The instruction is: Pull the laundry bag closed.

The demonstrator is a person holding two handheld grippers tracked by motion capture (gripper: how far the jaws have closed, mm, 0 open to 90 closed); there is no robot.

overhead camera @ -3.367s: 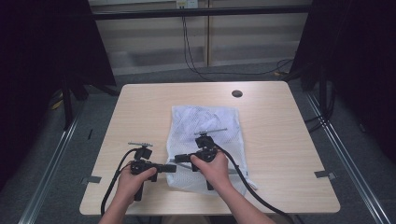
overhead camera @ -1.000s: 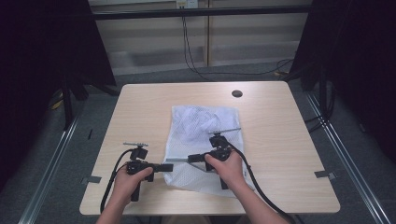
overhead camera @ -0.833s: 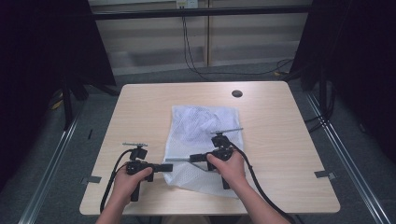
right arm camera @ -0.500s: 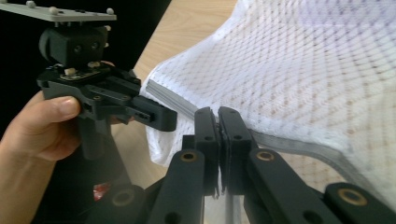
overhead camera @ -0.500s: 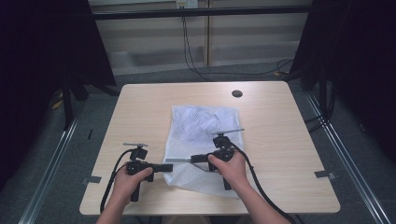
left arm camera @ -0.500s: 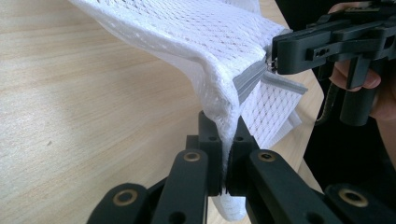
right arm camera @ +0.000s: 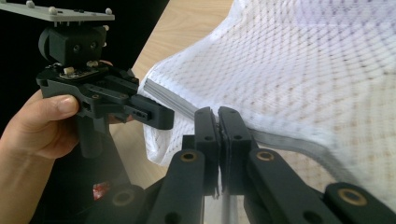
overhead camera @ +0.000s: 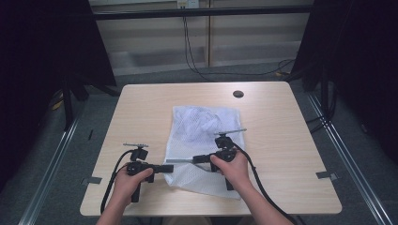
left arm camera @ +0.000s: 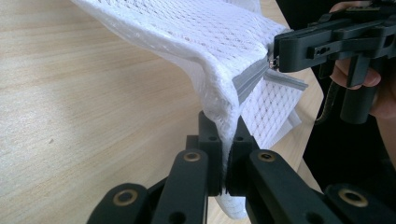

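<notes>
Mesh laundry bag (overhead camera: 199, 140), white, lies on the wooden tabletop (overhead camera: 141, 108), spread from the middle toward the near edge, its near-left part lifted off the wood. Left gripper (overhead camera: 168, 168) sits near the near-left corner, jaws closed on the bag's left edge; in the left gripper view the white mesh fold (left arm camera: 219, 93) is pinched tight between the two black jaws with no gap. Right gripper (overhead camera: 197, 160) sits over the bag's near half, jaws pointing left toward the other gripper, clamped on the grey zipper tape (right arm camera: 299, 147); in the right gripper view the jaws meet on the grey strip. In the left gripper view the right gripper's tips (left arm camera: 280, 56) hold a small metal piece at the end of the grey zipper (left arm camera: 250, 79), likely the slider, too small to be sure. No brand, label or readable writing on the bag or grippers. Bag contents cannot be made out; a bunched lump shows at its far half. Forearms are cut off by the bottom frame edge in the high view. Dark round grommet hole (overhead camera: 238, 93) sits near the tabletop's far edge, well apart from the bag. Right gripper view is blurred at its right side.
</notes>
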